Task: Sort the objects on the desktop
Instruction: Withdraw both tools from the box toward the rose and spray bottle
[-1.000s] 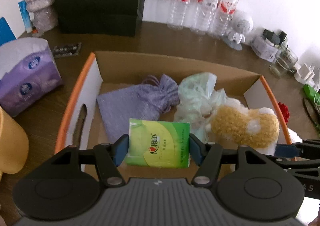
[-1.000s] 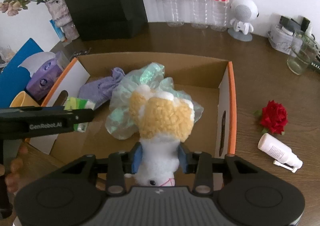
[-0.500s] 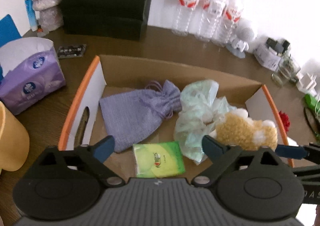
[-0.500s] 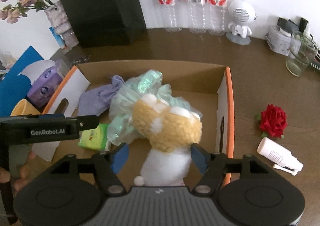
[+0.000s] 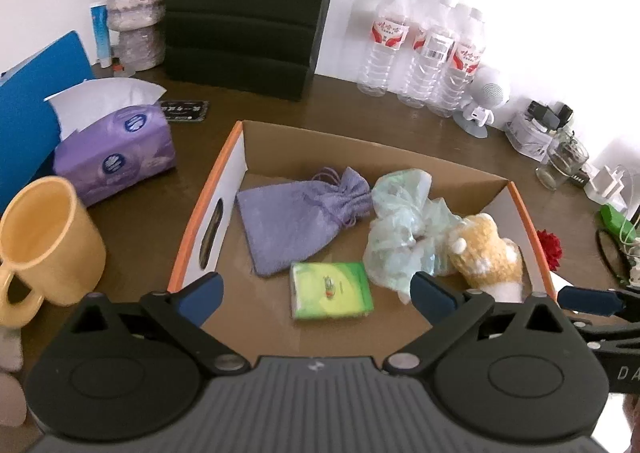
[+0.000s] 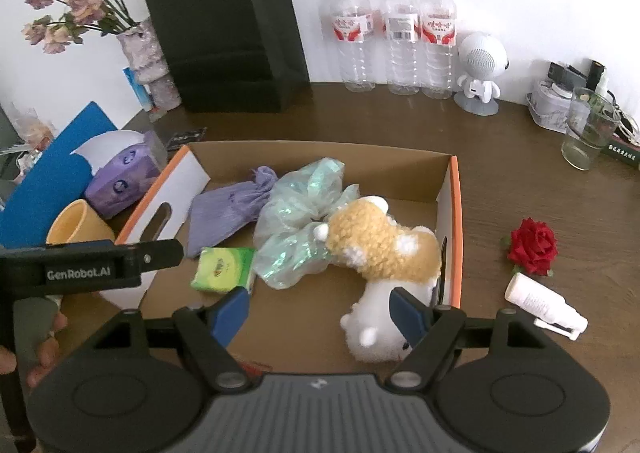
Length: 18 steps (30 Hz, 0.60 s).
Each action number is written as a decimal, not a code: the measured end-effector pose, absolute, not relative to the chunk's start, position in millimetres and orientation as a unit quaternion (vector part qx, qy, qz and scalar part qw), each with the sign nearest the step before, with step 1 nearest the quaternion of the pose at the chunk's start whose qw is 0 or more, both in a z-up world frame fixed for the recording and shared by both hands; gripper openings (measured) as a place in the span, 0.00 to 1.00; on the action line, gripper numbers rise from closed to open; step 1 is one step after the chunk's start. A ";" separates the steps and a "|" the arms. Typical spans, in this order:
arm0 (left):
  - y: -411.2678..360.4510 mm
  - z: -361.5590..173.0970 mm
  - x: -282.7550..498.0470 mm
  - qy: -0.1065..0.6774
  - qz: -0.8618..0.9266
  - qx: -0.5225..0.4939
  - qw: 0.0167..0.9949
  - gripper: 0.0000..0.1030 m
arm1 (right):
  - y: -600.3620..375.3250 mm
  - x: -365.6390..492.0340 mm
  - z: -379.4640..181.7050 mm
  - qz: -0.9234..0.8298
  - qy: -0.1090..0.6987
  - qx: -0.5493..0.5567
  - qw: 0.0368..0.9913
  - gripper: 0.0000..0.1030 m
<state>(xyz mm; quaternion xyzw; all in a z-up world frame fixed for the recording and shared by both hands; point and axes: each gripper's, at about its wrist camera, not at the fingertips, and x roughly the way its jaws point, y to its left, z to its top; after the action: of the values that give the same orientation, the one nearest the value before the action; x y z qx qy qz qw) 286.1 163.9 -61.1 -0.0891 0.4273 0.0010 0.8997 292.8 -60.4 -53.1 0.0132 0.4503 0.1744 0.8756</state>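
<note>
An open cardboard box point(image 5: 236, 157) point(image 6: 454, 189) with orange rims holds a green tissue pack point(image 5: 330, 290) point(image 6: 223, 268), a purple drawstring pouch point(image 5: 300, 219) point(image 6: 230, 209), a crumpled pale green plastic bag point(image 5: 404, 237) point(image 6: 300, 221) and a yellow and white plush toy point(image 5: 486, 253) point(image 6: 380, 249). My left gripper point(image 5: 316, 291) is open and empty above the box's near edge, over the tissue pack. My right gripper point(image 6: 320, 311) is open and empty, with the plush lying by its right finger.
Left of the box stand a yellow mug point(image 5: 44, 237) point(image 6: 76, 223), a purple tissue box point(image 5: 116, 151) point(image 6: 124, 177) and a blue folder point(image 5: 32, 93). Right of it lie a red rose point(image 6: 532, 247) and a white spray bottle point(image 6: 544, 305). Water bottles point(image 6: 394, 37), a black bag point(image 6: 228, 25), a robot figurine point(image 6: 480, 73) and a glass point(image 6: 586, 133) stand behind.
Both grippers opened and drew back. The tissue pack dropped from the left one onto the box floor; the plush dropped from the right one and fell on its side.
</note>
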 end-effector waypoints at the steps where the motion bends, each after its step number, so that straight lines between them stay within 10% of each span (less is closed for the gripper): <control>1: 164.1 -59.8 281.3 0.427 0.000 -0.090 0.900 0.99 | -61.3 288.5 -50.7 0.175 0.448 0.014 0.877 0.74; 18: 111.3 -29.1 206.0 0.424 -0.018 -0.101 0.900 1.00 | -130.9 209.4 -32.3 0.135 0.457 0.028 0.878 0.79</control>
<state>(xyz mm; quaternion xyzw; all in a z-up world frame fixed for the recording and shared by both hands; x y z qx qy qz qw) 206.0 111.3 -29.1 -0.1005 0.4239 -0.0178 0.8999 209.4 -130.9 -32.3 0.0276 0.4574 0.1355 0.8784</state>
